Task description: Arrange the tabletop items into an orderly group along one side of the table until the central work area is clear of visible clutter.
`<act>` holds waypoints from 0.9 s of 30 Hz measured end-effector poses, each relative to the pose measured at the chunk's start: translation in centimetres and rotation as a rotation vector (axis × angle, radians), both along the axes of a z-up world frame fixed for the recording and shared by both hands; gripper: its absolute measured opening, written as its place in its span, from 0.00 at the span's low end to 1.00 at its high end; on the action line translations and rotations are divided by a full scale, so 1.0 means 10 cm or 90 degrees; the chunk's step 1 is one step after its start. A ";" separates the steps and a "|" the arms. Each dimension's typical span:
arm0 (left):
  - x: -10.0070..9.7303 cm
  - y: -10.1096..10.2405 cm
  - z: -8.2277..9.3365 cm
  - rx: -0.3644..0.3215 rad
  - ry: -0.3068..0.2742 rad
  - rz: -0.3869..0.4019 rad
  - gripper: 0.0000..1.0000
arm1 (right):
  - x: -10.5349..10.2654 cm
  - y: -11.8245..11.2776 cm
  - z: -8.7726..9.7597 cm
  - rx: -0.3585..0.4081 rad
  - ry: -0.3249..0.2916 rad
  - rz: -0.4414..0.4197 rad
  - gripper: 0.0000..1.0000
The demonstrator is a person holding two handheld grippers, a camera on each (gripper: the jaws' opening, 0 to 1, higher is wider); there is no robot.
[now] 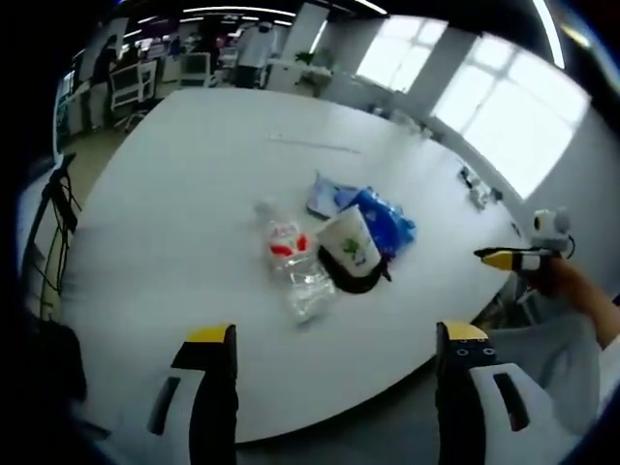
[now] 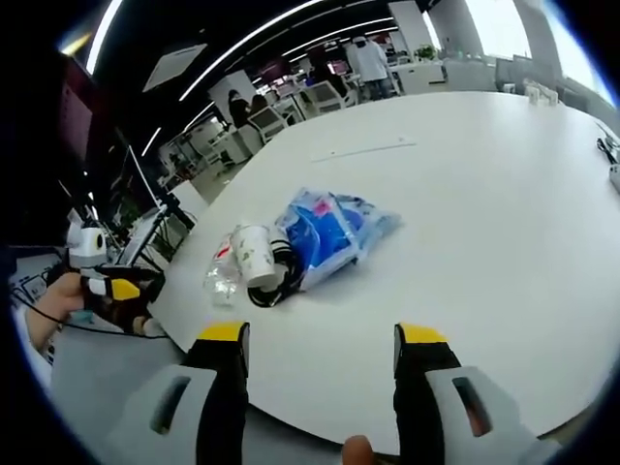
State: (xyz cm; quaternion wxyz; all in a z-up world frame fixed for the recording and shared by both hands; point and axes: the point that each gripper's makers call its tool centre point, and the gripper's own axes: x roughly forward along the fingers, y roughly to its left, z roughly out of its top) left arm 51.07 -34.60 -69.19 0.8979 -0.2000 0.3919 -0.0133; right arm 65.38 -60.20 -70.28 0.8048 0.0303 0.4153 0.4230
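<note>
A small pile sits mid-table: a clear plastic bottle with a red label lying on its side, a white paper cup tipped over, a black cable coiled under it, and a blue plastic bag. The right gripper view has the same bottle, cup, cable and bag. My left gripper is open, short of the table edge. My right gripper is open too, over the near edge, with nothing between its jaws.
The big white table stretches far back, with a thin strip lying on it. The other gripper shows at the right, held by a hand. Office chairs and desks stand beyond the table.
</note>
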 end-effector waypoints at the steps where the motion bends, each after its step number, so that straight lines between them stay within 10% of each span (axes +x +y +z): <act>1: 0.02 0.01 0.00 -0.001 0.001 -0.001 0.80 | -0.01 0.00 0.00 0.000 0.001 0.000 0.58; 27: 0.49 0.02 -0.10 -0.019 0.020 0.000 0.78 | 0.03 0.12 -0.07 -0.009 0.013 0.009 0.57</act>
